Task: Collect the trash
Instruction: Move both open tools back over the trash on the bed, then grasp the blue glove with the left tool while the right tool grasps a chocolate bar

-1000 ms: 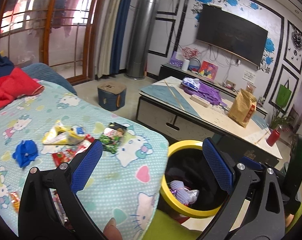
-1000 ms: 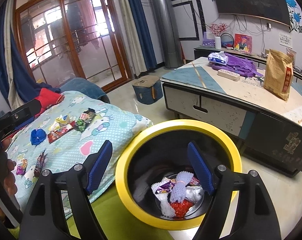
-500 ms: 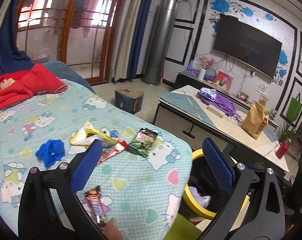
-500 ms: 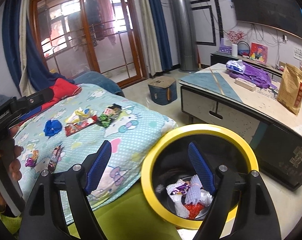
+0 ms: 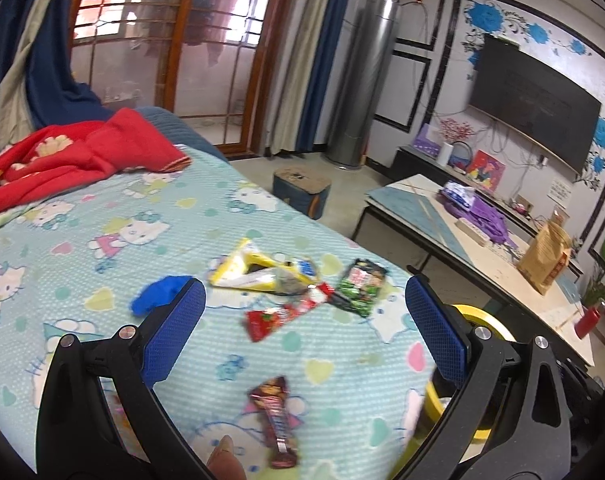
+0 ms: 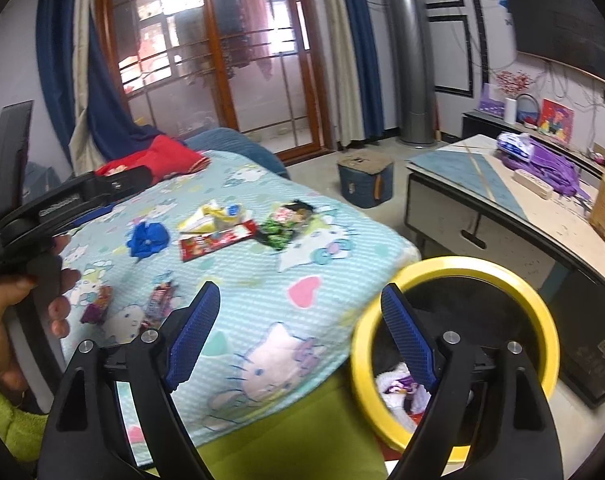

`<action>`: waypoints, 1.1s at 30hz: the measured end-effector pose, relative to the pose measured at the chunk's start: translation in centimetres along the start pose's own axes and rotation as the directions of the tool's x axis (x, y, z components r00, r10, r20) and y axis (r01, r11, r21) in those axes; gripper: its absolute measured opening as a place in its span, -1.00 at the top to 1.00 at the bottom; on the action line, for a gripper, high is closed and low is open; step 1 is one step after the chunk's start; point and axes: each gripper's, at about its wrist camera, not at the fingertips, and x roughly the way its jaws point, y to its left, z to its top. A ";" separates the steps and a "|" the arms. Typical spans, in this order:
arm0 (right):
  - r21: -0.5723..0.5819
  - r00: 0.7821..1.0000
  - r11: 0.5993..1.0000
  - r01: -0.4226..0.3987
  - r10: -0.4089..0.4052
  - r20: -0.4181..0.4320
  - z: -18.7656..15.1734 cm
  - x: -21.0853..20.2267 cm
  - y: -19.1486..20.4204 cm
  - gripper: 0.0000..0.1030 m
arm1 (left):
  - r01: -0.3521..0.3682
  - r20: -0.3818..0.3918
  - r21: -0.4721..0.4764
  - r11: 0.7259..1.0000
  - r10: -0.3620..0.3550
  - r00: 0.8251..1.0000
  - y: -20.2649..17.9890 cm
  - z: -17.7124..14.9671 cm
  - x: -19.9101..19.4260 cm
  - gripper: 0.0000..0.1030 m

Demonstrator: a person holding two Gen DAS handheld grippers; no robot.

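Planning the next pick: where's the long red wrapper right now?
On the bed cover, mid-picture in both views: the red wrapper lies below the yellow packet, left of the green packet.

Right gripper point(image 6: 300, 330) is empty, jaws opening wide. The yellow-rimmed bin point(image 6: 542, 320) sits around the right jaw with wrappers in the bottom. Beyond the left jaw: a dark candy wrapper point(image 6: 160, 302), red wrapper point(image 6: 218, 242) and blue scrap point(image 6: 147, 240) on the cartoon-cat blanket point(image 6: 262, 280).

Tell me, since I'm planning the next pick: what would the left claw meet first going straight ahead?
Probably the long red snack wrapper on the pale blue cartoon-cat blanket; it lies centred between the open left claw. Depth is unclear.
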 end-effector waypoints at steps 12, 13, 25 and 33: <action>-0.081 0.989 0.989 -0.126 0.120 -0.082 0.3 3.6 6.7 -0.57 | -0.119 -0.031 -0.042 0.992 0.118 0.993 6.2 0.6 0.3 -0.78; -0.086 0.988 0.987 -0.133 0.126 -0.090 0.3 3.9 7.0 -0.57 | -0.128 -0.039 -0.042 0.991 0.127 0.991 6.7 0.6 0.4 -0.78; -0.076 0.960 0.978 -0.196 0.176 -0.219 -0.6 7.7 9.0 -0.51 | -0.147 -0.155 -0.058 0.987 0.136 0.978 10.0 -1.0 3.2 -0.71; -0.083 0.935 0.967 -0.241 0.209 -0.288 -1.5 10.0 10.6 -0.33 | -0.129 -0.211 -0.085 0.988 0.109 0.971 11.0 -1.9 5.0 -0.39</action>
